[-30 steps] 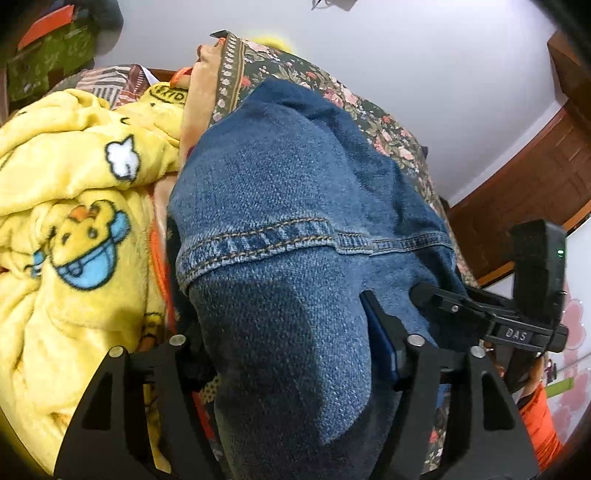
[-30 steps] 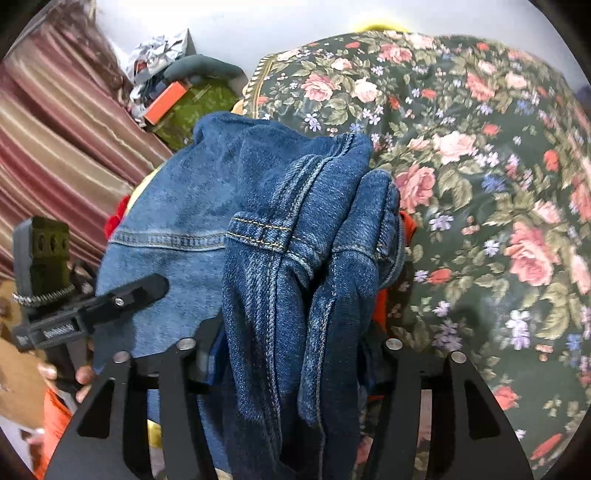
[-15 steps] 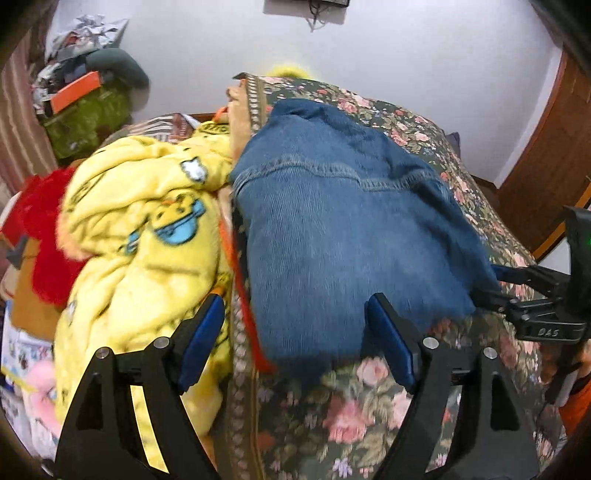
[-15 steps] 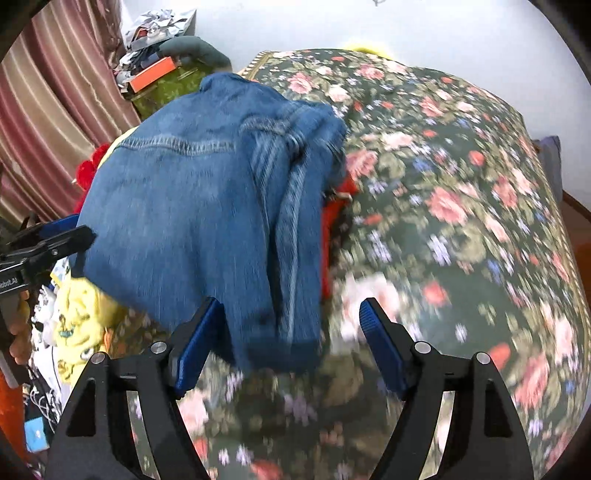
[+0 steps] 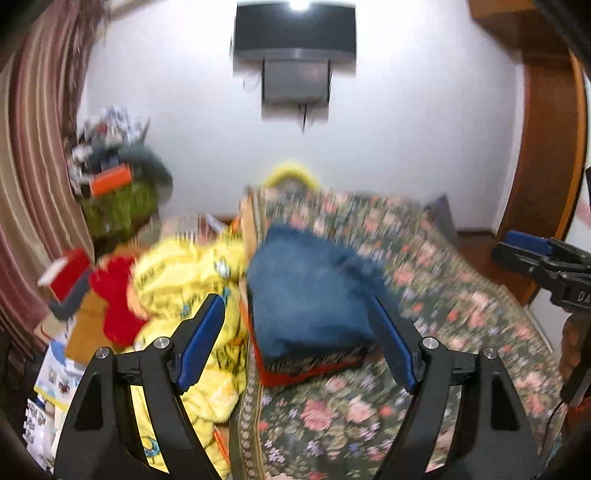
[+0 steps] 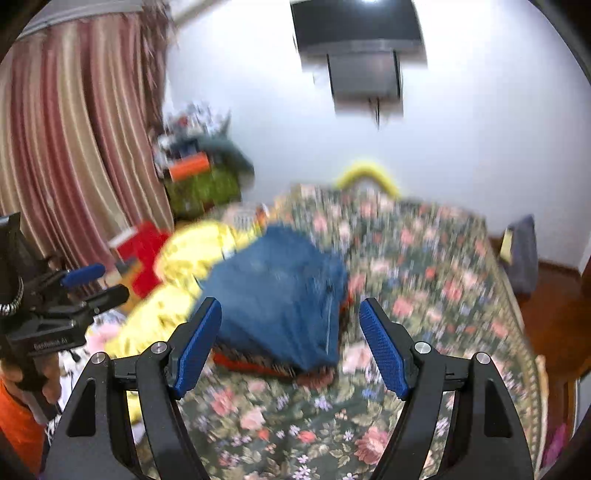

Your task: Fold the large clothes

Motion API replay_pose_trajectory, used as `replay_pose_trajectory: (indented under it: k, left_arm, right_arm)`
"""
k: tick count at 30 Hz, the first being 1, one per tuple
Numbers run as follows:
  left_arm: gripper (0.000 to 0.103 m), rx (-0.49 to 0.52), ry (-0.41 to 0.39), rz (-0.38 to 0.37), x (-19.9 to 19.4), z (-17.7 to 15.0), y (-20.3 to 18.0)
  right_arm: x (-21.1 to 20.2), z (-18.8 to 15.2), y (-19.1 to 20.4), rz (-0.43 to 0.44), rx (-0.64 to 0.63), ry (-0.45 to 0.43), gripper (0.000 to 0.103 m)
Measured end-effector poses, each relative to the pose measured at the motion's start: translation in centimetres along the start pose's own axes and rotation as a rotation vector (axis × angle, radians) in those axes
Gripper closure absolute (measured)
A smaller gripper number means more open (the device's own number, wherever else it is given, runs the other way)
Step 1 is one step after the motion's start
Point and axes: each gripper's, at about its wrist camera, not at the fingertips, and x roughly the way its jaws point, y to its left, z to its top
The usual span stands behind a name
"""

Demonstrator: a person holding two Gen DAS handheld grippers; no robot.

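Floral bed (image 5: 424, 280) bears folded jeans (image 5: 306, 295).

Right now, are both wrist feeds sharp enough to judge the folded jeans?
Left wrist: folded jeans and floral bedspread smeared by motion blur; left gripper sharp. Right wrist: same smear on the jeans; right gripper crisp, glare at top.

A home bedroom: floral-covered bed (image 6: 424, 258), striped curtains (image 6: 74, 147), wall-mounted television (image 5: 295, 31), wooden door frame (image 5: 546, 147).

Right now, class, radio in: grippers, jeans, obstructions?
Left gripper open, right gripper open. Folded jeans resting on floral bedspread. Yellow blanket alongside; nothing blocking.
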Motion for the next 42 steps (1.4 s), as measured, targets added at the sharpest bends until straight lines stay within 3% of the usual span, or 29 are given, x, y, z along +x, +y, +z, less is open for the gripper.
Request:
replay_pose_trajectory:
  k: [8,14,20,25,42]
  left_arm:
    - [0.024,0.01,-0.284,-0.006,-11.6,0.3,-3.4]
    - [0.023,0.006,-0.406,0.033,-16.0,-1.6,-5.1]
    - [0.009,0.009,-0.444,0.091,-17.1,-2.9,-5.9]
    - [0.002,-0.02,-0.435,0.087,-17.2,-3.6,-5.8]
    - [0.001,-0.046,-0.393,0.106,-15.9,-4.3,-5.1]
  right_arm:
    - [-10.0,0.4,4.3,-0.04,-0.068,-0.288,0.029]
    - [-13.9,-1.1,6.7,-0.08,-0.1,-0.409,0.029]
    - [-13.4,-2.3,7.3,-0.096,-0.101,-0.416,0.026]
    - [-13.0,-2.5,7.2,-0.16,-0.101,-0.413,0.0]
    - [-13.1,-3.7,7.1,-0.18,-0.105,-0.382,0.0]
